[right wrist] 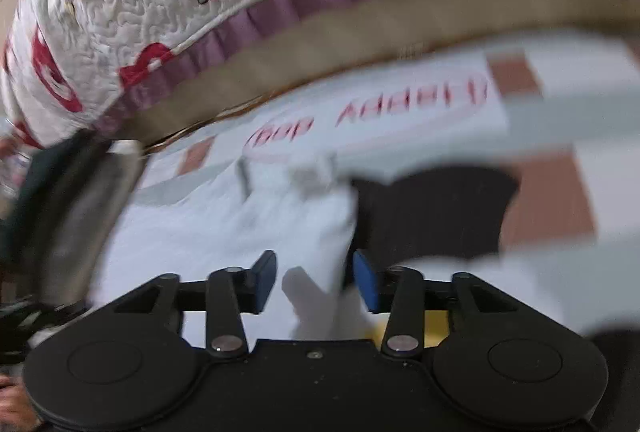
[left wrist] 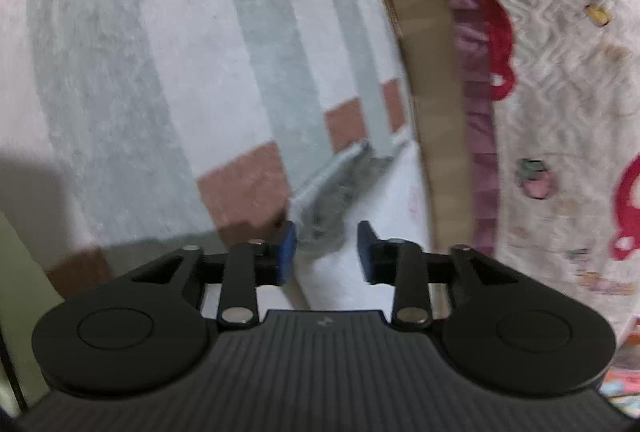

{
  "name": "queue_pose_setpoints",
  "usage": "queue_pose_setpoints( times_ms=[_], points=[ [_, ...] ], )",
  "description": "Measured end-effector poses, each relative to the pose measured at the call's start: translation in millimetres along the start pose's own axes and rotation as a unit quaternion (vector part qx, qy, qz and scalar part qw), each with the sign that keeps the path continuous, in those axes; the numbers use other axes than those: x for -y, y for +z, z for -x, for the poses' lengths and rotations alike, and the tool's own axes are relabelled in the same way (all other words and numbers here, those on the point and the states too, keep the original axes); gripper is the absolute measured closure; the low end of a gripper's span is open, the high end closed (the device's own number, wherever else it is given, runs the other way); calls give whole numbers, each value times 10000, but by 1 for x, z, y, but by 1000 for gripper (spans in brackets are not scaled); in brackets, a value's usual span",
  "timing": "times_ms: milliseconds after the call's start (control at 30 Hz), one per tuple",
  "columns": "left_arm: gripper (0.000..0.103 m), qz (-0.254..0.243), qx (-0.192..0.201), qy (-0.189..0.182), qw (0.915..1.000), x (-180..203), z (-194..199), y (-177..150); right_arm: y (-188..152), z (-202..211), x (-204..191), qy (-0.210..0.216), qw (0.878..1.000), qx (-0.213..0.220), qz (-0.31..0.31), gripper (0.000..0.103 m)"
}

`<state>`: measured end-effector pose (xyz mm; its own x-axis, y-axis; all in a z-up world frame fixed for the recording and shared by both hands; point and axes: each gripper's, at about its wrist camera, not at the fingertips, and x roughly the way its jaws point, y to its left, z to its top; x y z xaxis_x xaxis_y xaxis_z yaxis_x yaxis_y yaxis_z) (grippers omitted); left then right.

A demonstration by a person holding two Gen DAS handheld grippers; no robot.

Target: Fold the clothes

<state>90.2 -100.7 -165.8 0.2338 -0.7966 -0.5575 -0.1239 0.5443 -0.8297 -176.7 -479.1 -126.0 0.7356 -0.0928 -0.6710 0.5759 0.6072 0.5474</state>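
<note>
The main risk is losing the white garment point(right wrist: 224, 232) just as a fold is being set up: the right gripper point(right wrist: 316, 282) stands spread, with a ridge of white cloth rising between its blue pads point(right wrist: 366, 280) but not pressed by either, so a careless lift here would leave the cloth behind or drag only a loose wrinkle. The left gripper point(left wrist: 326, 252) is also parted; a grey cloth tip point(left wrist: 332, 200) reaches down to its gap and lies against one pad, though motion blur makes it hard to say whether it is pinched at all, and I judge it is not. If either side closes on too little fabric, the fold will skew. The garment lies on the checked mat point(left wrist: 160, 72), spread towards the printed pink lettering point(right wrist: 400, 108) seen from the right wrist. The bed edge point(right wrist: 320, 44) with its quilt point(right wrist: 132, 12) runs close alongside and could snag a swung sleeve. A black patch point(right wrist: 432, 212) lies just beside the white cloth, and a dark bundle point(right wrist: 68, 200) crowds the other side.
</note>
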Motion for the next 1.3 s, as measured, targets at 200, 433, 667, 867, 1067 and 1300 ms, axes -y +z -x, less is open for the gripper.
queue_pose_setpoints(
  times_ms=[200, 433, 667, 867, 1067, 1300],
  points=[
    [56, -409, -332, 98, 9986, 16, -12, -17, -27, -6, -9, 114, 9984, -508, 210, 44],
    [58, -1065, -50, 495, 9931, 37, -39, -29, -17, -28, -13, 59, 9984, -214, 530, 36],
    [51, -1457, 18, 671, 9871, 33, -44, -25, 23, -56, -38, -1174, 9784, 529, 1618, 41],
    [51, -1689, -35, 777, 9825, 39, -46, -24, 4, -43, -96, 0, 9687, 175, 2478, 53],
    [49, -1742, -129, 815, 9813, 35, -46, -22, 22, -106, -107, -877, 9492, -106, 3019, 61],
    [49, -1832, -165, 842, 9793, 36, -46, -20, 41, -85, -104, -85, 9478, -443, 3156, 77]
  ],
)
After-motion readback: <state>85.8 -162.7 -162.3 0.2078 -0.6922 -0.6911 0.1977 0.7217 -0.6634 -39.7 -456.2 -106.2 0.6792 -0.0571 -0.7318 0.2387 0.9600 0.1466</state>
